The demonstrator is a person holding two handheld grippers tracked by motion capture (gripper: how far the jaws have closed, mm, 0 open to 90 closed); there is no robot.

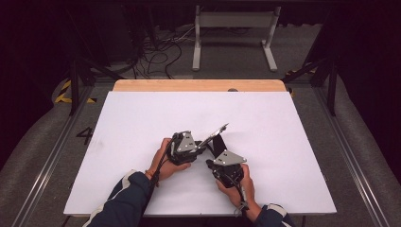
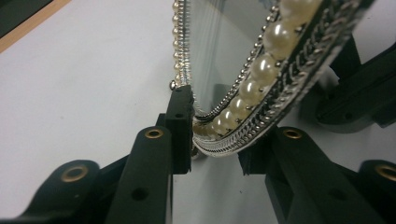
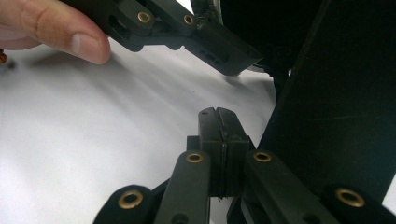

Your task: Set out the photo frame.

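Observation:
A silver picture frame (image 1: 215,132) trimmed with pearls (image 2: 261,70) tilts up off the white table top (image 1: 142,118), glass facing left. My left gripper (image 1: 199,146) (image 2: 217,140) is shut on its lower edge, a pad against each side. The frame's black back panel (image 1: 217,144) (image 3: 336,102) stands between the two hands. My right gripper (image 1: 211,163) (image 3: 218,116) lies low beside that panel, its pads pressed together with nothing between them. In the right gripper view one of the left gripper's fingers (image 3: 219,51) and the left hand's thumb (image 3: 70,32) show above.
The white top has a wooden strip (image 1: 198,85) along its far edge. Behind the table on the floor are a white metal stand (image 1: 234,28) and loose cables (image 1: 161,56). Metal rails (image 1: 47,156) run along both sides.

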